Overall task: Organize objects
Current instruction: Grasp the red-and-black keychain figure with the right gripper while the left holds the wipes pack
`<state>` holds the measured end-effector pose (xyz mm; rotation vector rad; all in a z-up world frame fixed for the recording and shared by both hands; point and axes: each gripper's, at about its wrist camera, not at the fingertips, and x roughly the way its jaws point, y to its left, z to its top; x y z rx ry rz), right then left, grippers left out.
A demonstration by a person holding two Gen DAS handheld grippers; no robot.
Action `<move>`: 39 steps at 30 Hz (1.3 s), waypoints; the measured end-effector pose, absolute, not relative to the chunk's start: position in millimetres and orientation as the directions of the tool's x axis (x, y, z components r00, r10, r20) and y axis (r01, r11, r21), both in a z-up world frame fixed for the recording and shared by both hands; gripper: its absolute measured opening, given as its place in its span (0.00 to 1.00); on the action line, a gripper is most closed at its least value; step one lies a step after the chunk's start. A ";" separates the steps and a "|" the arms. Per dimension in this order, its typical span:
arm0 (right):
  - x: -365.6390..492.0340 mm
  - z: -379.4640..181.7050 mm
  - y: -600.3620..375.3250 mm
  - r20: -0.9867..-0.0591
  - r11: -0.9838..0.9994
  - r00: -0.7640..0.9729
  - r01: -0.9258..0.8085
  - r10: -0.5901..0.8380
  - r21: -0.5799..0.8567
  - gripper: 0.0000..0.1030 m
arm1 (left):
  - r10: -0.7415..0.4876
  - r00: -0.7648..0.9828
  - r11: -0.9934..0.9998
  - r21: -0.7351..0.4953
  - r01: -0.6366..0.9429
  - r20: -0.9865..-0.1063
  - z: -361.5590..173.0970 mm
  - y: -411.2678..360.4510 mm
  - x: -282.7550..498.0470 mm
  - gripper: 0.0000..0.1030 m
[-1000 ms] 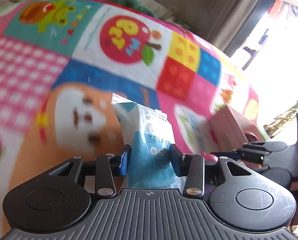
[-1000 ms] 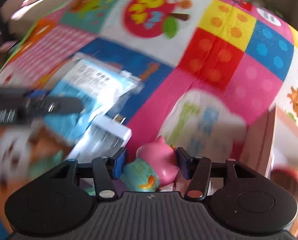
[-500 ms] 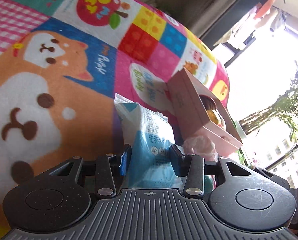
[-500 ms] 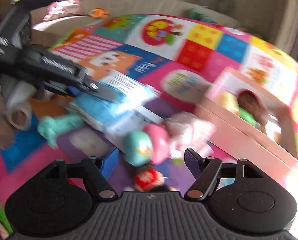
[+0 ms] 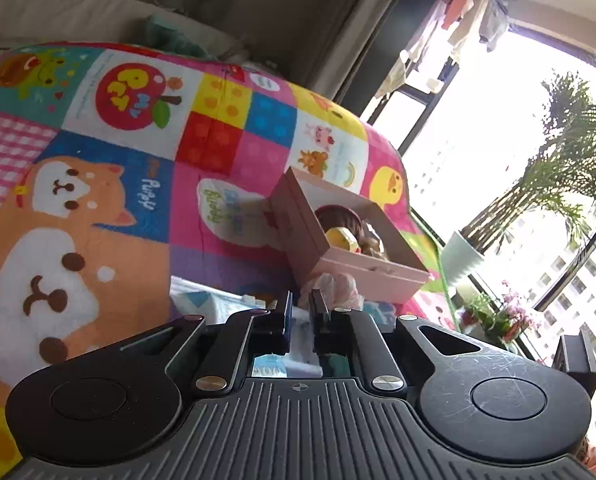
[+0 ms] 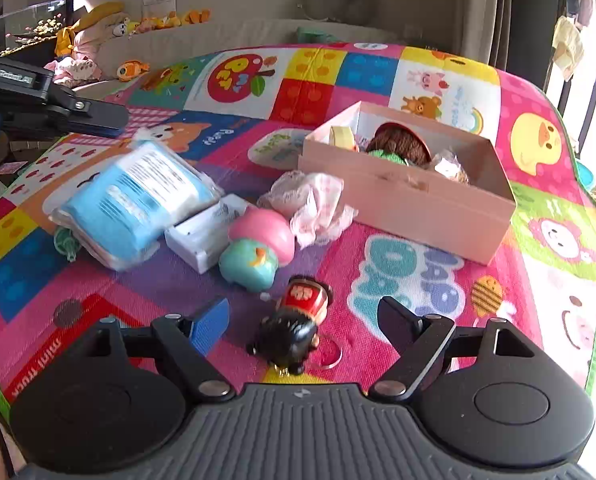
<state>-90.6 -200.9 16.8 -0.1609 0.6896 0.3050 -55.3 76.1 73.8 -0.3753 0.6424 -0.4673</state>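
My left gripper [image 5: 300,312] is shut with nothing between its pads; it also shows at the top left of the right wrist view [image 6: 57,108]. Below it the blue-and-white pack [image 6: 133,200] lies on the play mat [image 6: 418,280], its edge also showing in the left wrist view [image 5: 205,300]. My right gripper [image 6: 302,312] has its jaws opening, wide apart above the mat. A small figurine with black hair and a red body [image 6: 298,320] lies between its fingers, untouched. A pink-and-teal toy [image 6: 257,248] rests just beyond it.
A pink cardboard box [image 6: 410,196] at the right holds a brown round thing, a yellow roll and something green. Before the box lie a pink lace cloth [image 6: 314,200] and a small white box [image 6: 201,236]. A green toy [image 6: 63,242] sticks out from under the pack.
My left gripper let go of the blue-and-white pack, rose and shut empty. My right gripper released the pink-and-teal toy, drew back and opened wider over the figurine.
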 end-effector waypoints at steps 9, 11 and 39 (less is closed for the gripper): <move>-97.3 0.3 -210.6 -0.641 0.962 0.748 -0.269 0.174 -0.053 0.85 | -0.248 0.777 0.965 -0.077 0.250 -0.579 56.7 84.6 -103.8 0.14; -96.9 -3.1 -213.6 -0.647 0.965 0.741 -0.261 0.179 -0.032 0.86 | -0.238 0.731 0.956 -0.023 0.291 -0.639 47.8 81.6 -115.0 0.14; -96.7 -2.7 -226.2 -0.631 0.976 0.749 -0.207 0.200 0.063 0.97 | -0.167 0.721 0.976 -0.012 0.215 -0.672 49.6 15.7 -60.1 0.65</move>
